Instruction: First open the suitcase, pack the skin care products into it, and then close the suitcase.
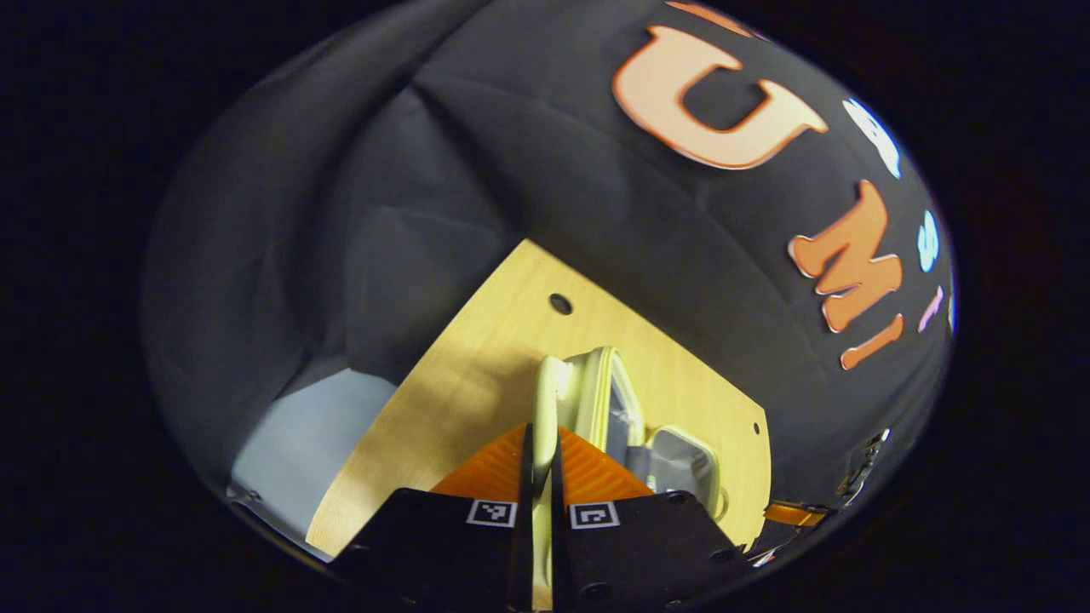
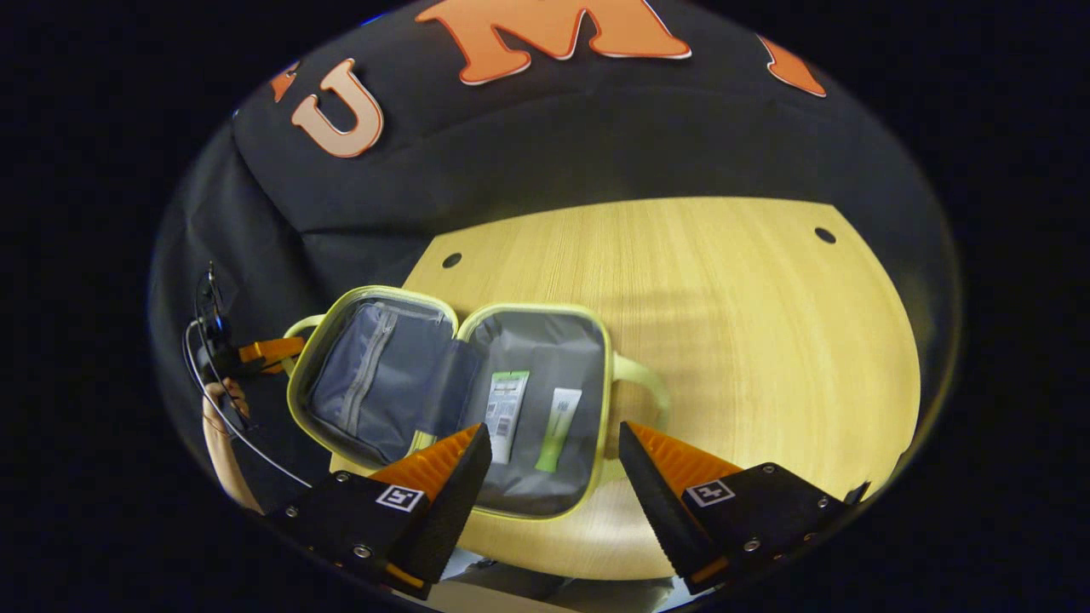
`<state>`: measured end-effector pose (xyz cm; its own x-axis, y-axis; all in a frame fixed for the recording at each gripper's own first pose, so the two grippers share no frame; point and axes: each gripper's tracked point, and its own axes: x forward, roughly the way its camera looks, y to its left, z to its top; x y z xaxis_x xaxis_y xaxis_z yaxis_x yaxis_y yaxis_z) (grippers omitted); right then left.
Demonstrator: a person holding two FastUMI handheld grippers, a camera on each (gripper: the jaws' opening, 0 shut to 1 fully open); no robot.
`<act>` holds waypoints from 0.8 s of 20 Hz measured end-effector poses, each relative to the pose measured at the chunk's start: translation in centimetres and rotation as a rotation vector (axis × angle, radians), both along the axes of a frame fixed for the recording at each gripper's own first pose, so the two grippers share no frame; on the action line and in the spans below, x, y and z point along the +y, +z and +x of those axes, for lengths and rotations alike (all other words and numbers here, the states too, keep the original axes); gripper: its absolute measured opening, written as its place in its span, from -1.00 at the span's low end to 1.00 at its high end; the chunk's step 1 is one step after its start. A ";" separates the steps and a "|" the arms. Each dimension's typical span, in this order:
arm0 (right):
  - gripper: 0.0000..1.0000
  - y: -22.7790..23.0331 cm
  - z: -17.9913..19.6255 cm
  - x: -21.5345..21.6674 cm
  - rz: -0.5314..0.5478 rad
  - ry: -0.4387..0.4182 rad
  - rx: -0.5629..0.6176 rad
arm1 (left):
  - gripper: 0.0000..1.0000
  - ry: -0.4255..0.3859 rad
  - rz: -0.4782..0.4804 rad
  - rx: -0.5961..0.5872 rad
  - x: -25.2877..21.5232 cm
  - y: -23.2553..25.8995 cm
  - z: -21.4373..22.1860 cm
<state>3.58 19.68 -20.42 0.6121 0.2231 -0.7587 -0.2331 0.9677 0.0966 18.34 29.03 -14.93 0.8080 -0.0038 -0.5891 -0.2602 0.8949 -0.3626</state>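
A small pale-green suitcase (image 2: 606,383) lies open flat on the wooden table (image 2: 724,298), its grey lining showing. Two skin care tubes rest in its right half: a white one (image 2: 506,413) and a green one (image 2: 558,417). My right gripper (image 2: 553,432) hangs open just above that half, nothing between its fingers. In the left gripper view, my left gripper (image 1: 538,434) is shut on the suitcase's looped handle (image 1: 545,400), with the suitcase (image 1: 596,392) seen edge-on beyond it. The right gripper view shows the left gripper (image 2: 264,351) at the suitcase's left handle.
The table (image 1: 477,375) has small round holes (image 2: 824,234) near its far corners. A hand (image 2: 223,426) and a cable show at the table's left edge. Bare tabletop stretches right of the suitcase. A second handle (image 2: 643,383) sticks out on the suitcase's right side.
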 end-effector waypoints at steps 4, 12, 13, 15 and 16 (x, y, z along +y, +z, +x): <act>0.92 3.0 1.1 -2.2 0.012 0.044 -0.095 | -0.83 -0.083 0.174 0.014 -7.7 4.5 0.1; 0.92 7.3 2.6 -11.4 0.013 0.048 -0.223 | -0.82 -0.194 0.390 0.049 -21.9 7.4 0.1; 0.92 7.6 2.8 -12.6 0.013 0.038 -0.234 | -0.82 -0.206 0.395 0.052 -23.8 7.0 0.3; 0.92 8.3 3.0 -14.8 0.019 0.020 -0.247 | -0.82 -0.243 0.394 0.053 -27.6 6.5 0.8; 0.92 8.5 2.9 -15.7 0.022 0.013 -0.251 | -0.83 -0.267 0.394 0.055 -29.5 6.0 1.2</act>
